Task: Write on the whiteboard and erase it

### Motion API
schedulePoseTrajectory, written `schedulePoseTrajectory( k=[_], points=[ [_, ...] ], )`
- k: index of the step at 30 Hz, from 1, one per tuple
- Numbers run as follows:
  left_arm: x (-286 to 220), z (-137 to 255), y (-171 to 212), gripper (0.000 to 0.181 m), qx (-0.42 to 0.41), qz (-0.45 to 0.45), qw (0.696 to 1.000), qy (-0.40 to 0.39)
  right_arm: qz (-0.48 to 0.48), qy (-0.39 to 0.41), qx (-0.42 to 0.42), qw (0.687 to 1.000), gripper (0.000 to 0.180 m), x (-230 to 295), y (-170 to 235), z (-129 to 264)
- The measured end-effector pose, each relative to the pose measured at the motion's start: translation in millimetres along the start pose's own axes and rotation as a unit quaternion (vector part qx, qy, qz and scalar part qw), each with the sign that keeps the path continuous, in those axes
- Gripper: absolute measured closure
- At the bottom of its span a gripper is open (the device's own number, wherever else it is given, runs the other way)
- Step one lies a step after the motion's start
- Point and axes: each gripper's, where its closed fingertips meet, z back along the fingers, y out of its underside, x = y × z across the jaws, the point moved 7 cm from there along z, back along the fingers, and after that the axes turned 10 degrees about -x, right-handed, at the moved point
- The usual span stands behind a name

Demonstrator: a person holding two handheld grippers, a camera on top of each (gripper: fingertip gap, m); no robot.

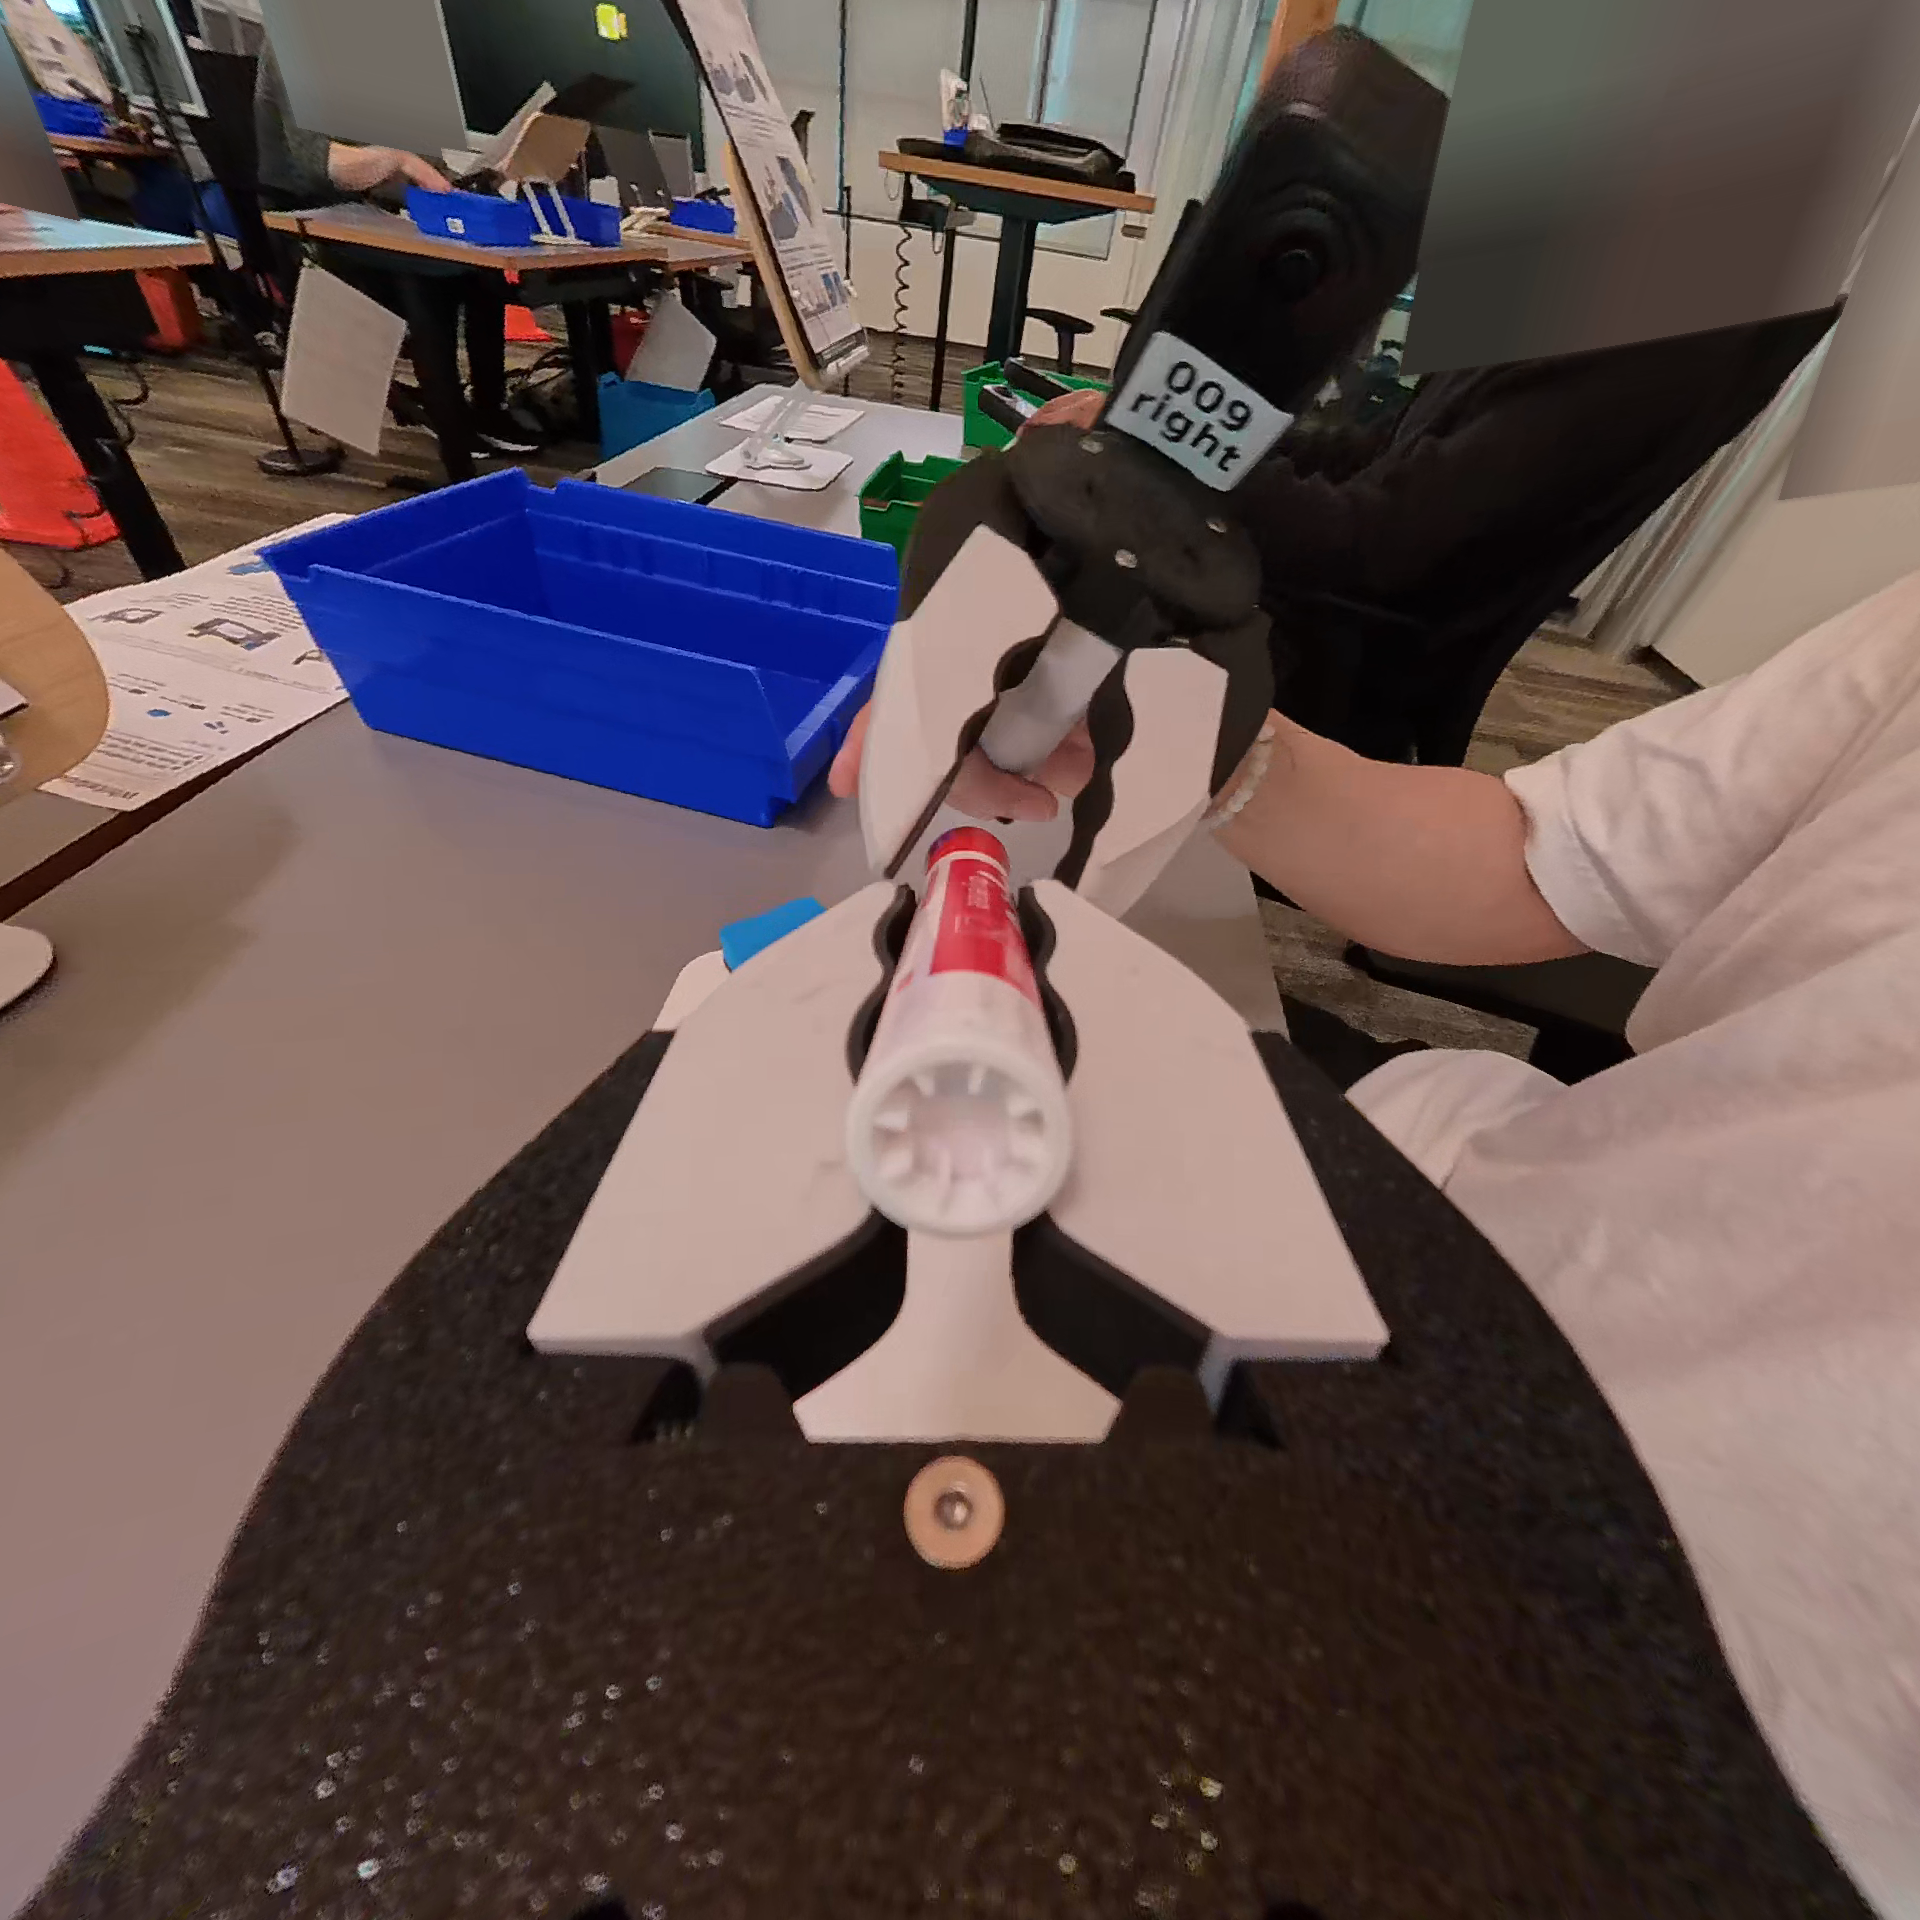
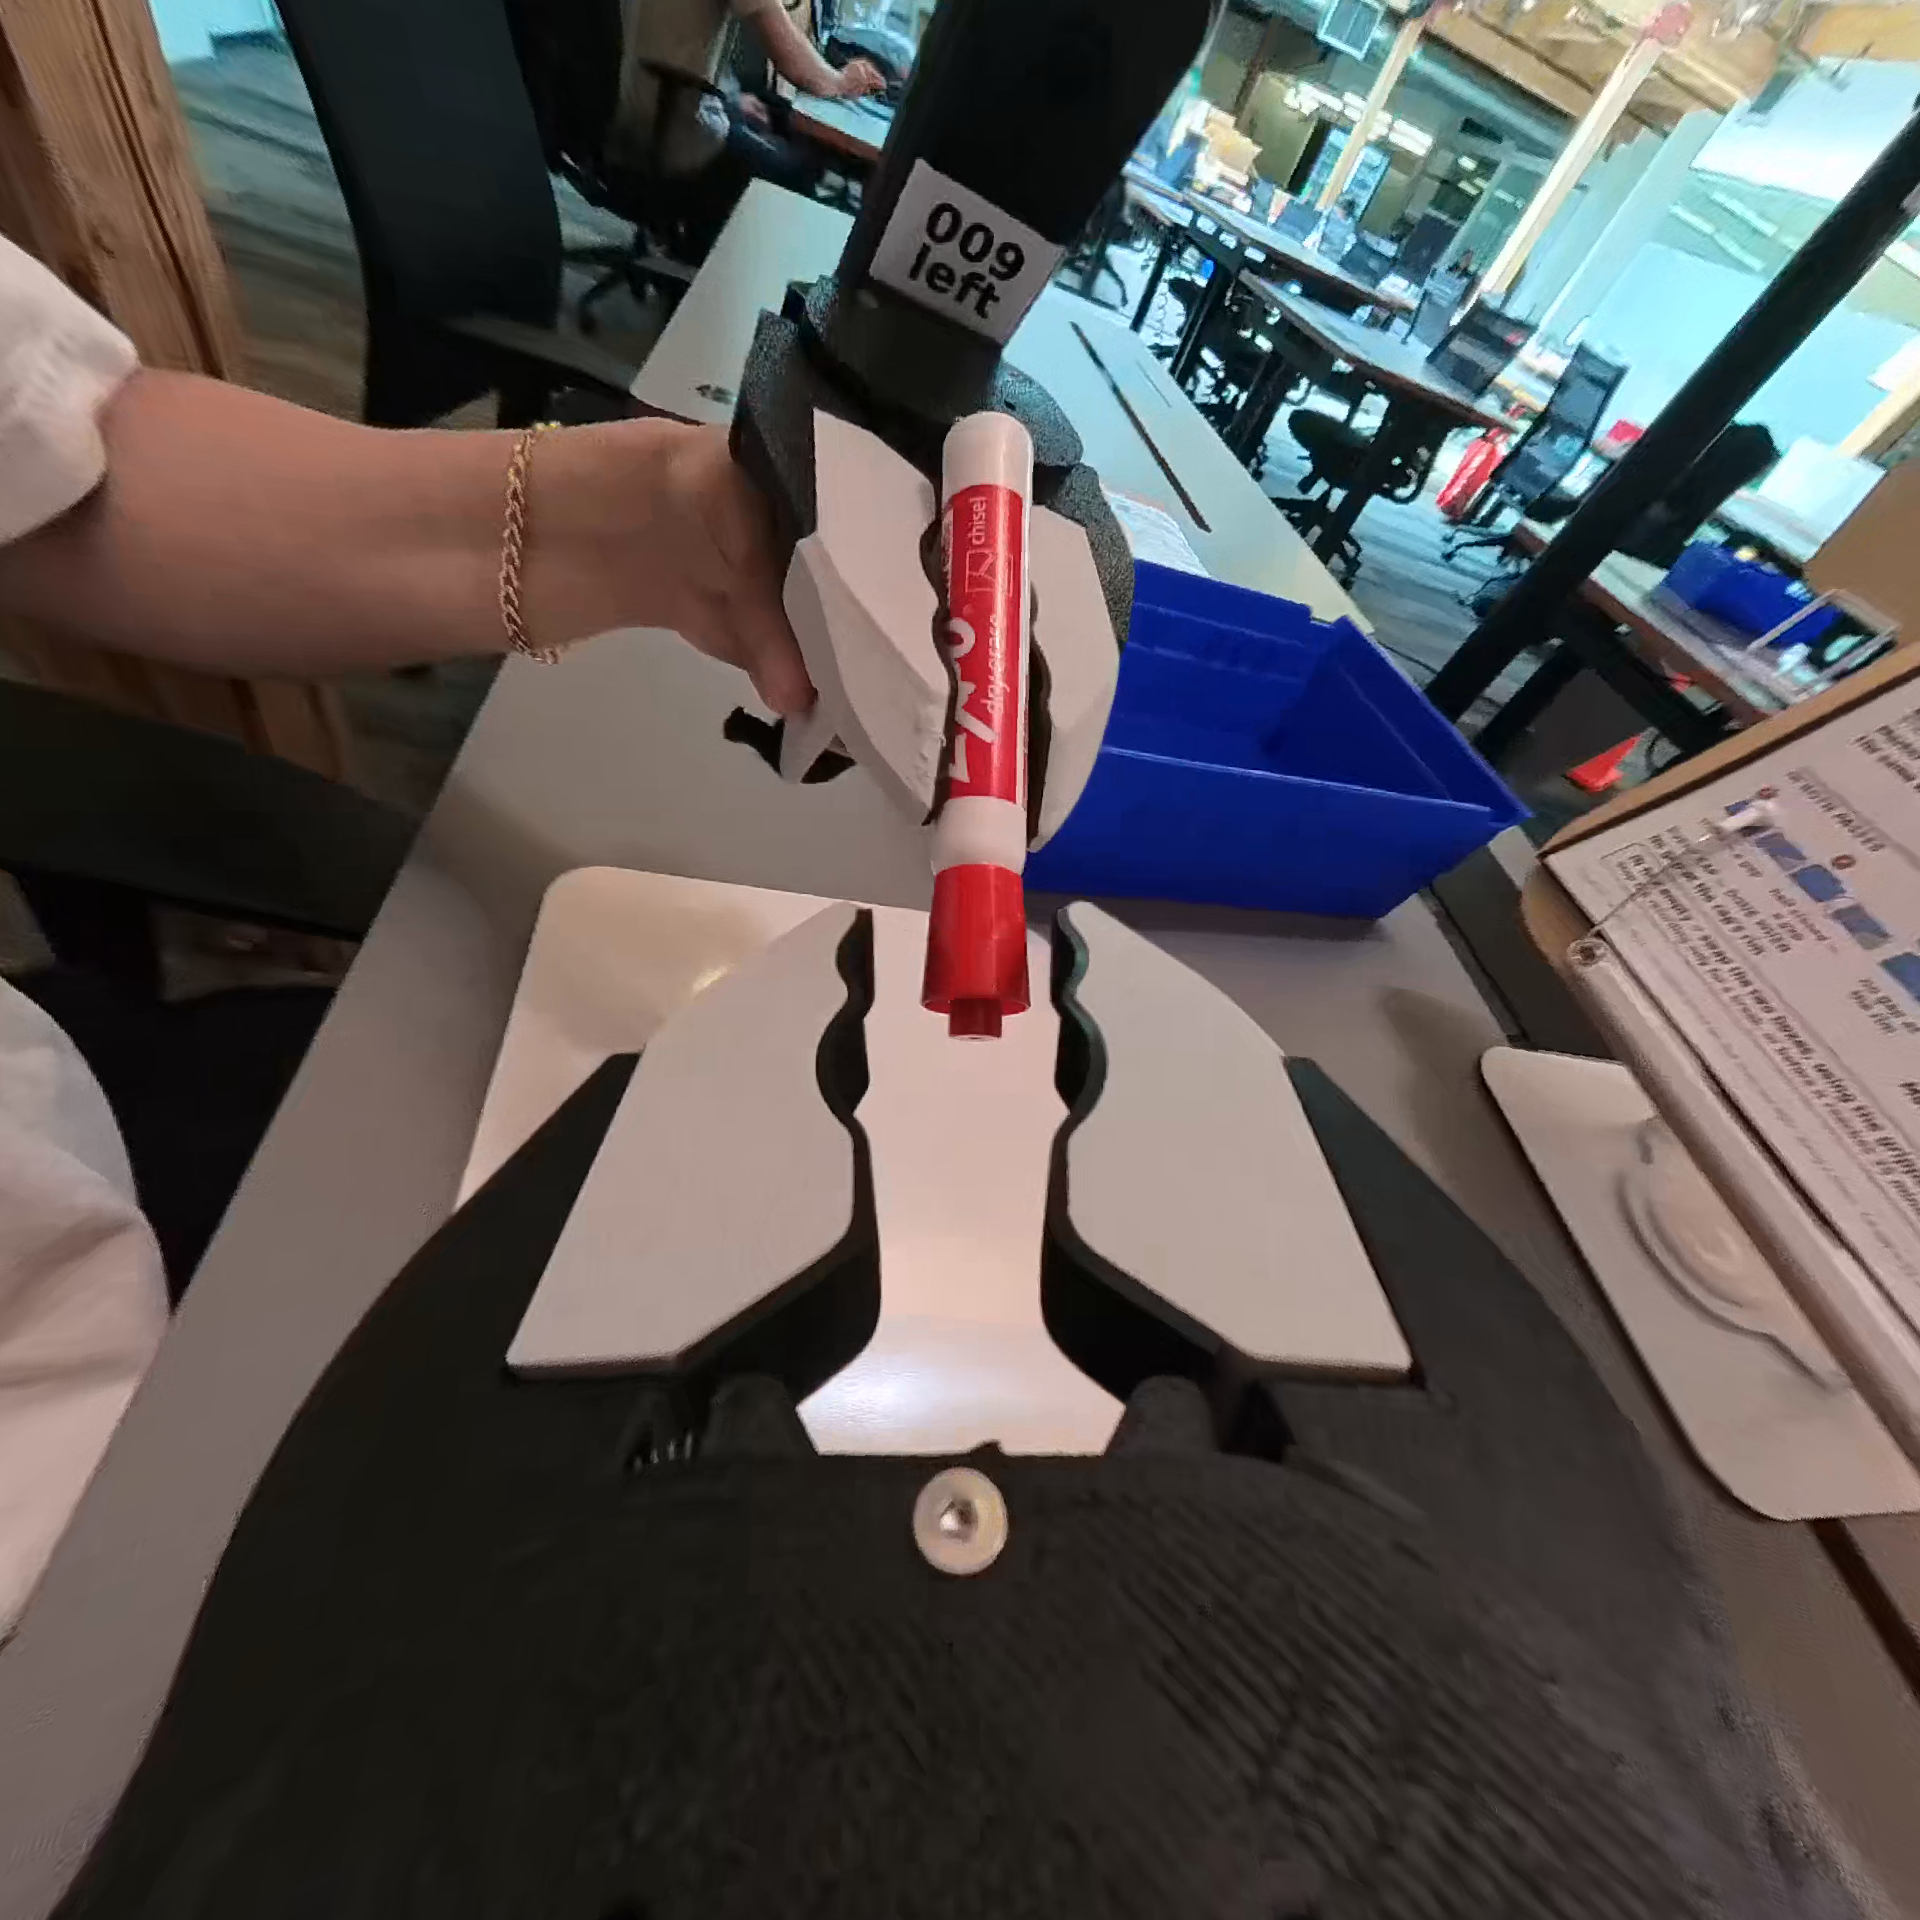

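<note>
Red-and-white marker (image 1: 966, 997) sits clamped between the white fingers (image 1: 1164, 1091) of the left gripper (image 1: 961, 904), its hollow white rear end nearest the left wrist camera and its red cap end pointing away. In the right wrist view the same marker (image 2: 982, 665) hangs nearly upright from that left gripper (image 2: 977, 800), red cap (image 2: 977, 951) downward and still fitted.

Right gripper (image 2: 961, 920) stands with its jaws parted at a moderate gap; the cap tip hangs in the mouth of that gap, touching neither finger as far as the view shows. From the left wrist view the right gripper (image 1: 997, 873) faces back toward the camera, its fingers either side of the marker's far end.

Beneath the right gripper a white whiteboard (image 2: 623, 935) lies flat on the grey table (image 2: 436, 935); its visible surface is unmarked. A small blue block (image 1: 769, 925) lies on the table just left of the left gripper's fingertips; what it is cannot be told.

Farther off, a blue bin (image 1: 582, 634) rests on the table. To the right, a clipboard with a printed sheet (image 2: 1745, 956) stands on a white base (image 2: 1621, 1299).
</note>
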Motion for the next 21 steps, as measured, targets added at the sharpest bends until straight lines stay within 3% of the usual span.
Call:
schedulePoseTrajectory(
  k=[1,2,10,13,17,18,21],
  points=[
    [-0.7,-0.7,-0.1,0.162,-0.001,-0.002,1.000,0.005,-0.013,-0.004,0.006,1.000,0.151,0.0,1.9,-0.8],
    [-1.2,-1.3,-0.1,0.162,0.000,-0.004,1.000,0.007,-0.023,-0.007,0.019,1.000,0.159,-0.9,3.8,-1.3],
    [0.1,-4.4,6.2,0.162,0.001,0.011,1.000,0.013,-0.066,-0.013,0.085,0.994,0.160,-0.3,3.8,0.0],
    [3.0,-6.2,8.7,0.162,-0.001,0.018,1.000,-0.018,0.075,0.057,0.148,0.984,0.160,2.4,3.6,-4.0],
    [14.8,-9.0,19.4,0.162,-0.035,0.119,0.992,-0.038,0.279,0.146,0.240,0.918,0.160,11.4,10.5,-9.9],
    [17.8,-9.3,23.7,0.162,-0.036,0.134,0.990,-0.038,0.265,0.143,0.251,0.920,0.160,11.6,15.0,-10.9],
    [17.9,-8.8,33.7,0.162,-0.028,0.120,0.992,-0.033,0.105,0.090,0.181,0.974,0.160,8.9,23.9,-5.0]
  ],
)
